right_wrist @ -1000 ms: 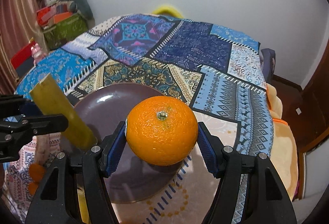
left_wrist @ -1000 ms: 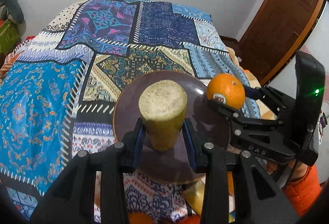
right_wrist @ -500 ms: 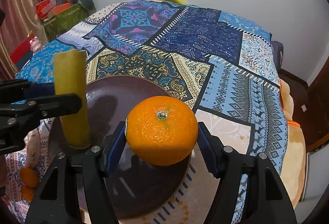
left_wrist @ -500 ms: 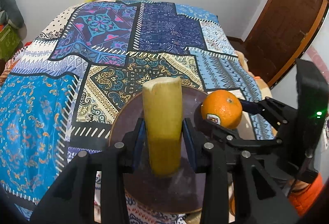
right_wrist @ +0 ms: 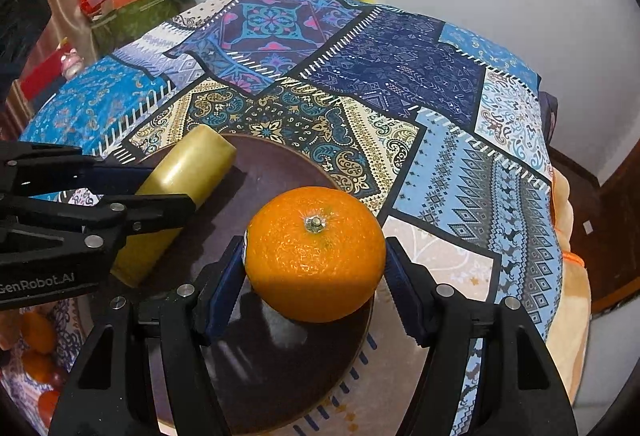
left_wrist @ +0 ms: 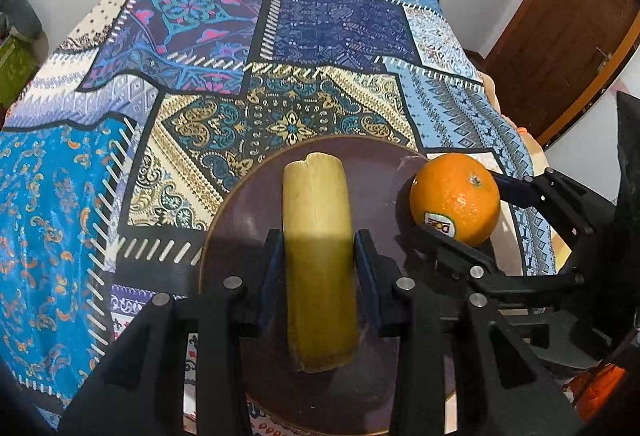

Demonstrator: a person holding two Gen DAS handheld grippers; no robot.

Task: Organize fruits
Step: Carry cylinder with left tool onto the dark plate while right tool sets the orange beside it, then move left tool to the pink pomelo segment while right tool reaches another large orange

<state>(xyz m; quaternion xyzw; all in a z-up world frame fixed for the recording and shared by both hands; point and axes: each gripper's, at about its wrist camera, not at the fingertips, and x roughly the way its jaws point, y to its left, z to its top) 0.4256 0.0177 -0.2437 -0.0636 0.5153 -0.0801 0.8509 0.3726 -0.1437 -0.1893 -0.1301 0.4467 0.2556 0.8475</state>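
My left gripper (left_wrist: pixel 316 268) is shut on a yellow-green cut cane piece (left_wrist: pixel 318 260), held nearly flat, low over the dark brown plate (left_wrist: pixel 248 212). It also shows in the right wrist view (right_wrist: pixel 176 196). My right gripper (right_wrist: pixel 316 268) is shut on an orange (right_wrist: pixel 316 252) with a sticker, over the plate's right side (right_wrist: pixel 280 164). In the left wrist view the orange (left_wrist: pixel 456 198) sits at the plate's right edge in the right gripper (left_wrist: pixel 480 220).
The plate lies on a bed with a patterned blue patchwork cover (left_wrist: pixel 248 48). Several small orange fruits (right_wrist: pixel 36 332) lie at the left of the plate. A brown door (left_wrist: pixel 568 16) stands at right. Boxes and clutter (right_wrist: pixel 128 4) sit at far left.
The left gripper tilted the cane piece from upright to nearly flat and lowered it toward the plate. The right gripper brought the orange lower over the plate's right side.
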